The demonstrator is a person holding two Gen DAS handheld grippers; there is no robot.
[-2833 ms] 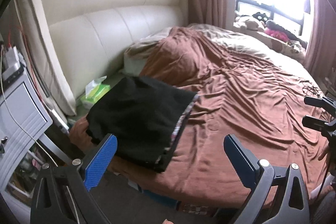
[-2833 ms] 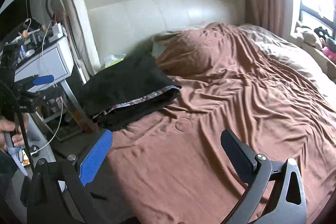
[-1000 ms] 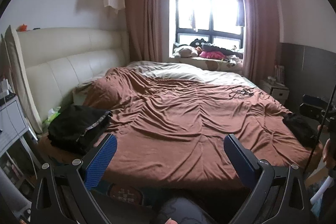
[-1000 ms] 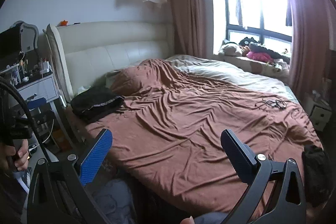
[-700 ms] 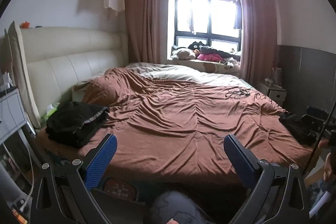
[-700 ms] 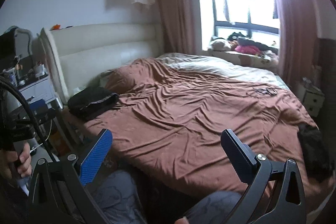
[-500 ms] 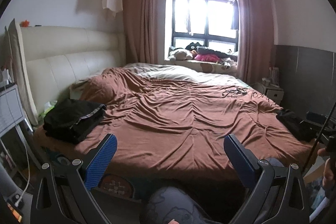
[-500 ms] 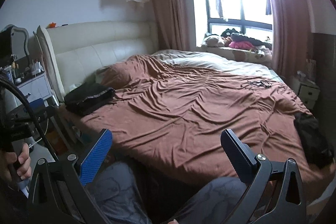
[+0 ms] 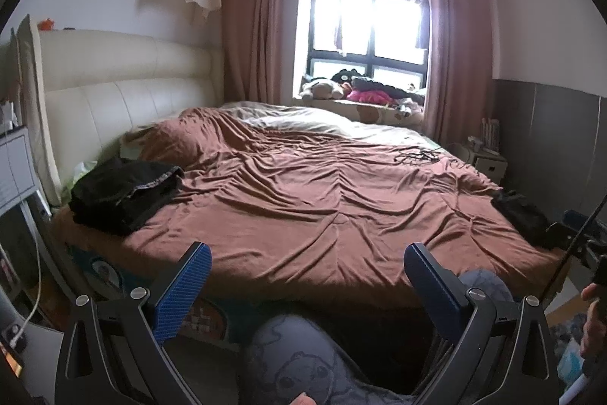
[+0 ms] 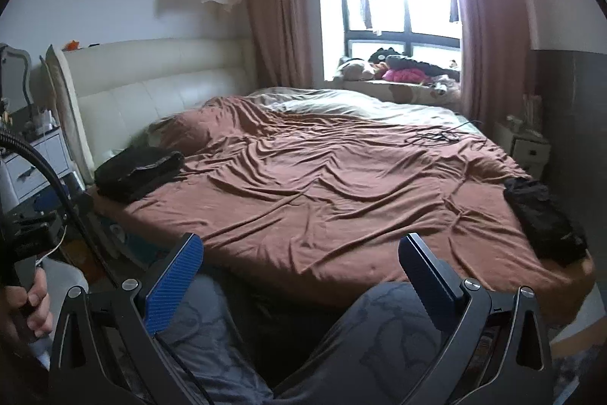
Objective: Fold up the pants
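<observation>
In the left wrist view we find the left gripper (image 9: 307, 272) with its jaws spread wide and nothing between them, held off the near edge of the bed (image 9: 322, 200). The folded pants (image 9: 121, 188), black, lie at the bed's near left corner, just beside the cream headboard (image 9: 125, 86). A second dark garment (image 9: 521, 215) lies crumpled at the near right corner. A tangle of cable (image 9: 415, 156) rests on the brown cover toward the far right. We note the person's patterned knee (image 9: 292, 359) low in the frame.

In the right wrist view the right gripper (image 10: 299, 268) likewise stands wide open and empty. The folded pants (image 10: 138, 171) sit far left of it on the bed (image 10: 334, 188); the dark garment (image 10: 542, 219) lies to the right. A hand (image 10: 32, 302) grips a handle at the left edge.
</observation>
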